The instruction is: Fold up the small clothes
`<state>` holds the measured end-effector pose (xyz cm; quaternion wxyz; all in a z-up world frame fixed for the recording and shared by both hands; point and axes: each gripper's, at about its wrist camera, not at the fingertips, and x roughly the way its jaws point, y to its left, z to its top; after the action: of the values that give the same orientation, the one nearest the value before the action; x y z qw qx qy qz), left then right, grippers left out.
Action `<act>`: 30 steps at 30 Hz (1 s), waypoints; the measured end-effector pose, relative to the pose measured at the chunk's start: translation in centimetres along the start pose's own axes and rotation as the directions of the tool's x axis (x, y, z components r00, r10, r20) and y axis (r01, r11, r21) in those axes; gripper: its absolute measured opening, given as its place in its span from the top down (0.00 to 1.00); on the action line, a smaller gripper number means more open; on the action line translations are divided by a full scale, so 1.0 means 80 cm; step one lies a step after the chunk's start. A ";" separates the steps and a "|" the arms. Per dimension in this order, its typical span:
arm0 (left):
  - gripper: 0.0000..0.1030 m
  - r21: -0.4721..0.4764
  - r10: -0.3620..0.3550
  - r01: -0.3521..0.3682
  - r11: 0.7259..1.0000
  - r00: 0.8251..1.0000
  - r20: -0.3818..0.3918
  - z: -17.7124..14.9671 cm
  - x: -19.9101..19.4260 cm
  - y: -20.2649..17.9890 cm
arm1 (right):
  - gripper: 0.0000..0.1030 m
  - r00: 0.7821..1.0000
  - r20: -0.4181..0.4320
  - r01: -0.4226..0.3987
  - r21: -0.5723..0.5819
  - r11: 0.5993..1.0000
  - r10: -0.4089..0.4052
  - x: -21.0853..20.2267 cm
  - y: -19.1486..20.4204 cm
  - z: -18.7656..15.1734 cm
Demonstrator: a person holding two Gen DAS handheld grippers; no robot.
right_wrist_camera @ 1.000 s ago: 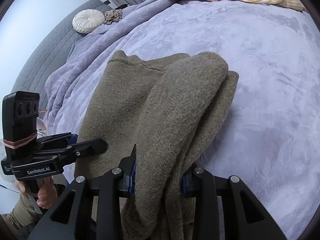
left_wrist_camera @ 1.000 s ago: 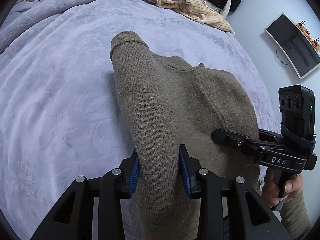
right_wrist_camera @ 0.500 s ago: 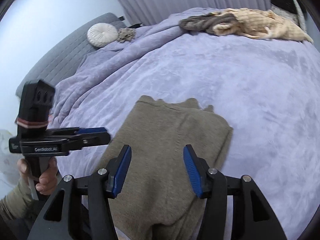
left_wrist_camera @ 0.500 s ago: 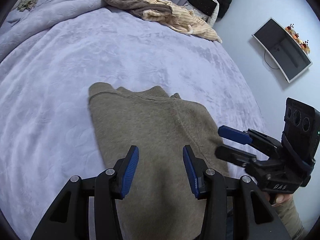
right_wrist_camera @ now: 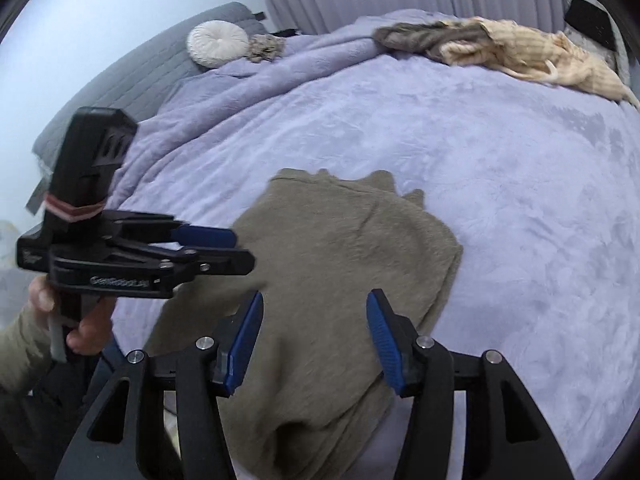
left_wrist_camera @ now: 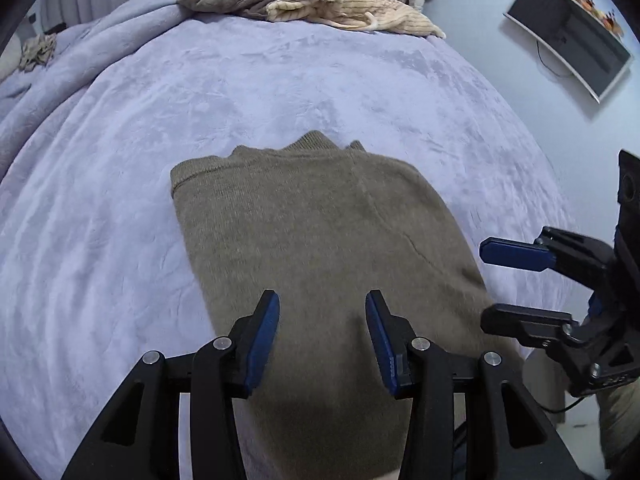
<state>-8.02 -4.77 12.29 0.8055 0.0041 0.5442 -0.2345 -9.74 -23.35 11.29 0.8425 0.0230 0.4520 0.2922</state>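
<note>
A: Where's the olive sweater (left_wrist_camera: 320, 240)?
B: Folded flat on the lavender blanket (left_wrist_camera: 280, 88), 12 o'clock of both claws.
A: Claws?
B: Left gripper (left_wrist_camera: 322, 332) jaws apart, empty. Right gripper (right_wrist_camera: 316, 338) just widened, nothing btwn pads.

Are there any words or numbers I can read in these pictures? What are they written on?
"GenRobot.AI": white letters, blurred and only just readable, on the side of the black handheld left gripper, seen from the right wrist camera.
A pale mark on the body of the black handheld right gripper, in the left wrist camera, is too blurred to read.
Nothing is written on the folded olive-brown knitted sweater or on the lilac plush bedspread.
</note>
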 end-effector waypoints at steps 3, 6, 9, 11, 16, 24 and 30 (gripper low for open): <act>0.55 0.049 0.016 -0.015 0.999 1.000 -0.012 -0.031 -0.004 -0.019 | 0.44 0.998 -0.001 -0.066 -0.075 0.995 0.066 -0.018 0.039 -0.028; 0.55 0.104 0.086 -0.086 0.991 0.996 0.004 -0.052 0.003 -0.027 | 0.44 0.997 -0.034 -0.066 -0.114 0.991 0.062 -0.010 0.054 -0.051; 0.55 0.122 0.106 -0.107 0.987 0.994 0.016 -0.060 0.011 -0.031 | 0.44 0.994 -0.106 -0.037 -0.065 0.997 0.030 0.012 0.034 -0.074; 0.55 0.118 0.102 -0.104 0.987 0.994 0.025 -0.064 0.013 -0.032 | 0.45 0.992 -0.125 -0.035 -0.044 0.998 0.030 0.017 0.020 -0.089; 0.48 0.129 0.097 -0.102 0.986 0.994 0.046 -0.074 0.020 -0.036 | 0.45 0.993 -0.118 -0.016 -0.047 0.999 0.011 0.030 0.013 -0.109; 0.48 0.124 0.139 -0.147 0.981 0.988 0.068 -0.060 -0.002 -0.048 | 0.43 0.997 -0.069 0.016 -0.111 0.994 -0.023 0.005 0.039 -0.076; 0.46 0.079 0.122 -0.124 0.989 0.992 0.023 -0.046 0.016 -0.029 | 0.32 0.985 -0.103 0.110 -0.249 0.962 -0.139 0.039 0.041 -0.026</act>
<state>-11.74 -6.39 10.23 0.8225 0.0679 0.5258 -0.2060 -11.57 -19.51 8.76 0.8273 -0.1259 0.4629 0.2924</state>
